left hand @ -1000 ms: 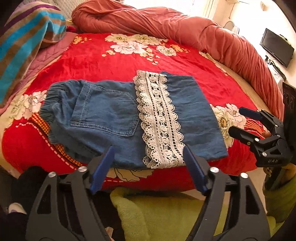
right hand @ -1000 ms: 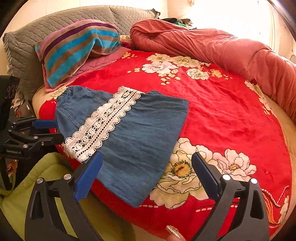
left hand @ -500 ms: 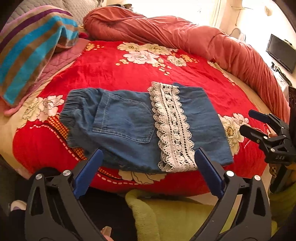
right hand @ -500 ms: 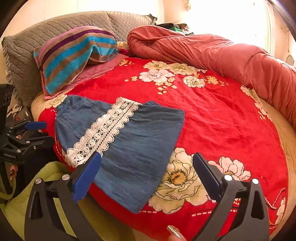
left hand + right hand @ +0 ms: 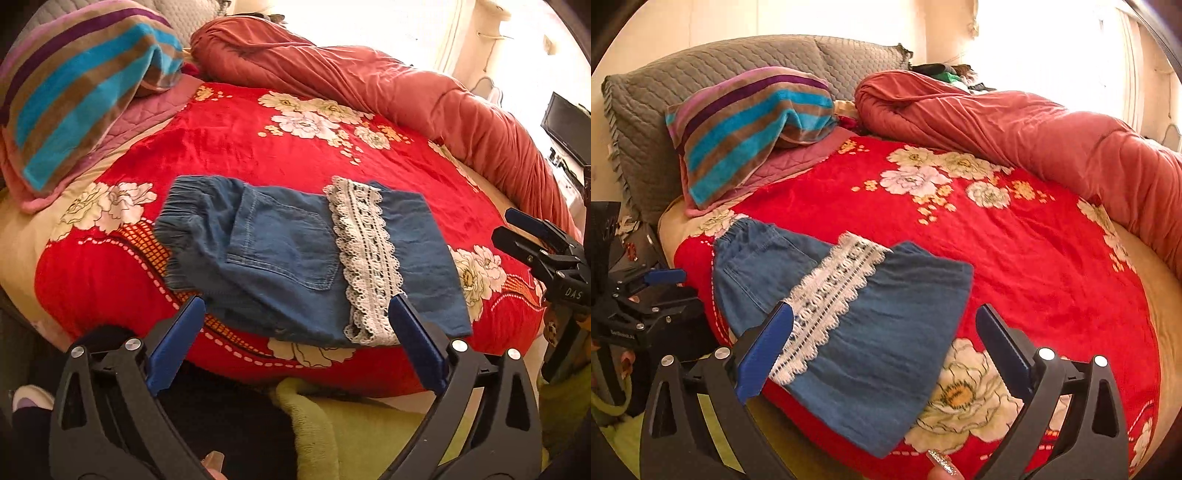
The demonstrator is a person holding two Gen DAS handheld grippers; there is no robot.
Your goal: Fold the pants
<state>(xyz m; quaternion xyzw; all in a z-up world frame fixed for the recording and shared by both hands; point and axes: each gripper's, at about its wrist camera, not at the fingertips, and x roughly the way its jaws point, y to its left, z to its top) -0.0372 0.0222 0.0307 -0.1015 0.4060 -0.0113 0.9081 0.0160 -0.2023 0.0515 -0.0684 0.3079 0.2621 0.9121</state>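
Pulled back from the blue denim pants with the white lace band (image 5: 295, 258), folded flat near the front edge of the red floral bed (image 5: 240, 147). Left hand-held gripper (image 5: 295, 343) and right hand-held gripper (image 5: 886, 350) both spread wide, empty. Fold looks finished.

Home bedroom, round bed (image 5: 1167, 295), pillows (image 5: 750, 122), quilt (image 5: 1034, 125)

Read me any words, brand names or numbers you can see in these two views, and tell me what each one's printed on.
"DAS": white letters on the black body of the right gripper, seen in the left wrist view.
A small white label on the body of the left gripper, seen in the right wrist view: too blurred to read.
Nothing readable on the denim pants or the red floral blanket.
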